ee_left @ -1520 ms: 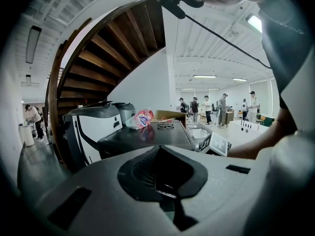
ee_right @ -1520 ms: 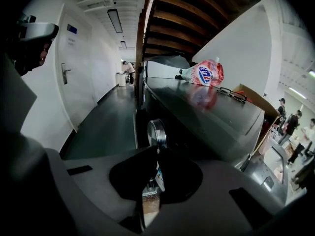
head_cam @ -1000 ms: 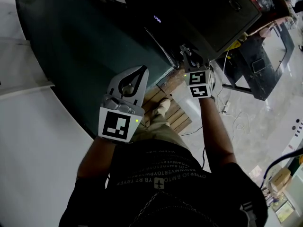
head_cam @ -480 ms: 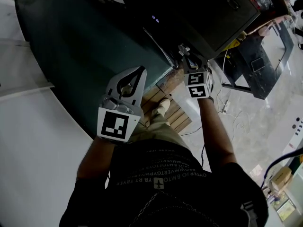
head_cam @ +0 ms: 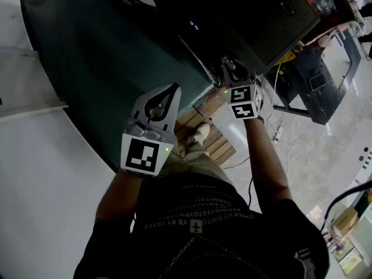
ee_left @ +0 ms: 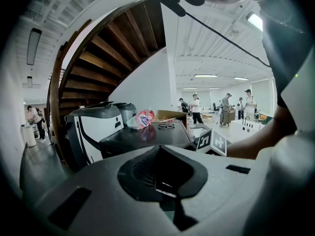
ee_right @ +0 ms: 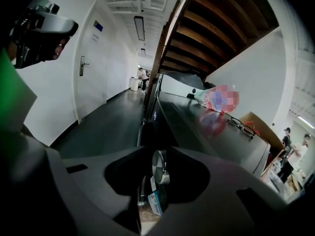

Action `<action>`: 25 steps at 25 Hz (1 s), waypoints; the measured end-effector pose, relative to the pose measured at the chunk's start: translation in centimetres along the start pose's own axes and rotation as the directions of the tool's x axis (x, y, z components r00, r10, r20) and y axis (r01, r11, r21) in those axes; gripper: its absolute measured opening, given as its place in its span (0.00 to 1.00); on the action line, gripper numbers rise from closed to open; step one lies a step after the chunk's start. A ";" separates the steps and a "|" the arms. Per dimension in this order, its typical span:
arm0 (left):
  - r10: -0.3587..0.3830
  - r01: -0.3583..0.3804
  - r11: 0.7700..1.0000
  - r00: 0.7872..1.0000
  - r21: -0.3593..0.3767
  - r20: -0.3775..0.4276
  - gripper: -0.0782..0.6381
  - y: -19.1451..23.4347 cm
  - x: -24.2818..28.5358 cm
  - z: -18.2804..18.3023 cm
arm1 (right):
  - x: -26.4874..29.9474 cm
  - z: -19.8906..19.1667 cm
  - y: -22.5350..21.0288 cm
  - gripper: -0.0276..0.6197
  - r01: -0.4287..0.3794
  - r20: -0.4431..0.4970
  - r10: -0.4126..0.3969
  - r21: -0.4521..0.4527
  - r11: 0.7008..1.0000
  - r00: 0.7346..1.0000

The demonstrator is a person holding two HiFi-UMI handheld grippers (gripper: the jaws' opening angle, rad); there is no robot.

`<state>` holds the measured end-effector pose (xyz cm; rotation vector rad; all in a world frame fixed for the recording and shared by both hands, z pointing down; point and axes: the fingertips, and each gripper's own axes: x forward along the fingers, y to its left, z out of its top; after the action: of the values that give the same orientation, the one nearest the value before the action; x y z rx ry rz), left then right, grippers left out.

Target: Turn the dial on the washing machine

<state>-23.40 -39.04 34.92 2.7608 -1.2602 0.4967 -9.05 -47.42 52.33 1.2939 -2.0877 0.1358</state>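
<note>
The washing machine (head_cam: 116, 45) is a dark box with a small lit display (head_cam: 193, 24) on its front panel. My right gripper (head_cam: 228, 63) is at that panel. In the right gripper view the silver dial (ee_right: 160, 167) sits edge-on between the jaws of my right gripper (ee_right: 157, 154), which are opening, with a gap beside the dial. My left gripper (head_cam: 173, 87) hangs over the machine's near edge, away from the dial, shut and holding nothing. Its closed tips (ee_left: 158, 147) point across the machine's top (ee_left: 147, 136).
Glasses (ee_right: 241, 124), a pink bag (ee_left: 140, 119) and a cardboard box (ee_left: 170, 116) lie on the machine's top. A wooden pallet (head_cam: 212, 135) is under the feet, with cables (head_cam: 285, 138) and a black stand (head_cam: 317, 80) to the right. A white curved wall (head_cam: 35, 173) is on the left.
My right gripper shifted slightly up and left at the dial, then came back down and right. The display's lit marks changed. The left gripper has hardly moved.
</note>
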 end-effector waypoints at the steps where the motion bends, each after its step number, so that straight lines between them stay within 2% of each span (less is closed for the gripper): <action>1: 0.001 -0.001 1.000 1.000 0.001 0.003 0.12 0.0 -0.1 0.1 | 0.3 -0.1 0.2 0.18 -0.008 -0.013 0.008 -0.004 1.000 1.000; 13: 0.016 -0.016 1.000 1.000 -0.025 0.003 0.12 1.0 -0.7 -0.5 | 0.1 -2.0 0.1 0.18 0.034 -0.043 -0.032 0.055 0.998 0.999; 21: 0.010 -0.010 1.000 1.000 -0.016 0.008 0.12 0.3 -0.5 -0.4 | 0.1 -0.6 0.3 0.20 0.016 -0.011 -0.016 0.004 1.000 1.000; 25: 0.006 -0.005 1.000 1.000 -0.009 0.009 0.12 0.0 -0.8 -0.4 | 0.7 -0.9 0.7 0.21 0.011 -0.028 -0.011 -0.011 1.000 1.000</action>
<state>-24.00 -38.33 35.04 2.7561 -1.2690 0.4790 -9.34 -47.18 53.61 1.2894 -2.0552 0.1365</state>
